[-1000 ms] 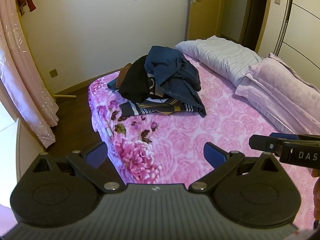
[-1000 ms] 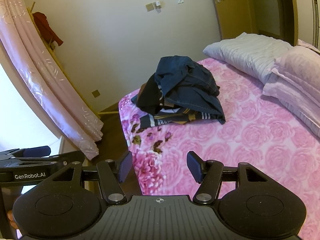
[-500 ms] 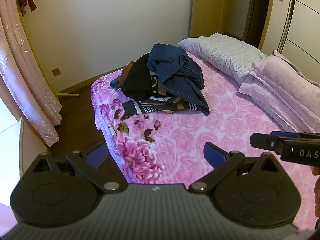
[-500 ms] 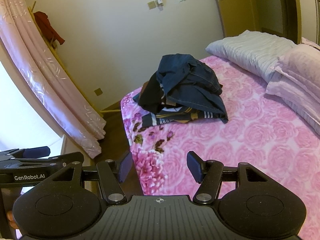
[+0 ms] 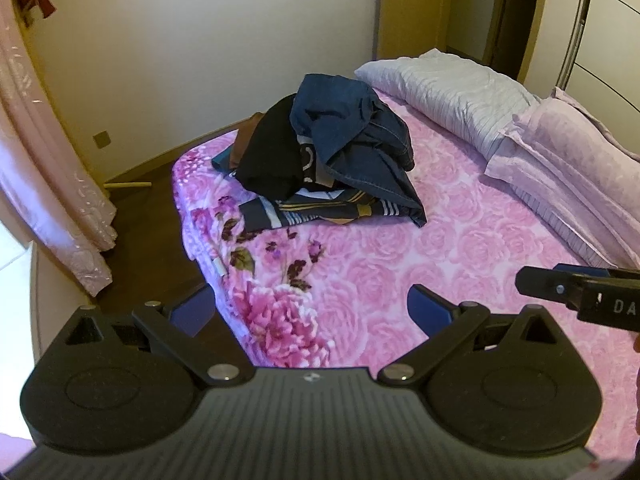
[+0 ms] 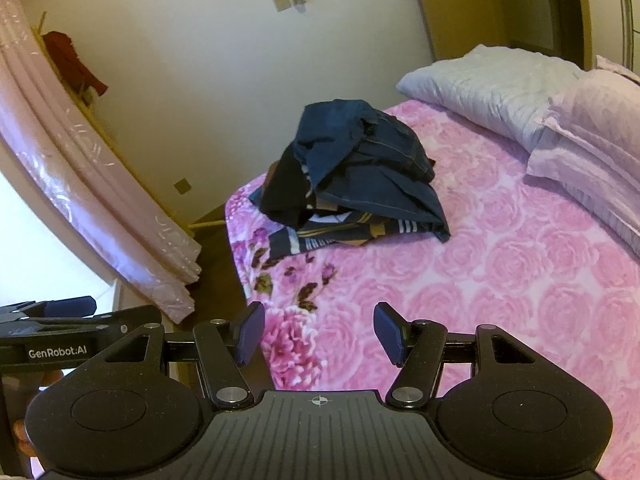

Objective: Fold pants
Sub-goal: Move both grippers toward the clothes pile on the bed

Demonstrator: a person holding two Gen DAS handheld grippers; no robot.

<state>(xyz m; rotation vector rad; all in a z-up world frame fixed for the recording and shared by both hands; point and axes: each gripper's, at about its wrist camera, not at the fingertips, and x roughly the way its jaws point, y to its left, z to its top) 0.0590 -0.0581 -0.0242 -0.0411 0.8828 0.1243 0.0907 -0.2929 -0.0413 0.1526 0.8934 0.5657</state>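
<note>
While pile (image 5: 332, 152) sits at far corner of bed (image 5: 460, 264), approach step is judged in hand; nothing folded yet. Left tool (image 5: 310, 308) and right tool (image 6: 318, 332) held wide open, empty, well short of pile. Next: jeans (image 6: 360, 160) atop pile to be gripped, pulled clear, spread beside pile.

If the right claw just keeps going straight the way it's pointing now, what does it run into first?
Most likely the pink rose-patterned bedspread, near the bed's corner. The open, empty right claw tilts down at bare blanket, short of the pile of dark folded clothes. Nothing else seems to be in that line, though depth is hard to judge.
</note>
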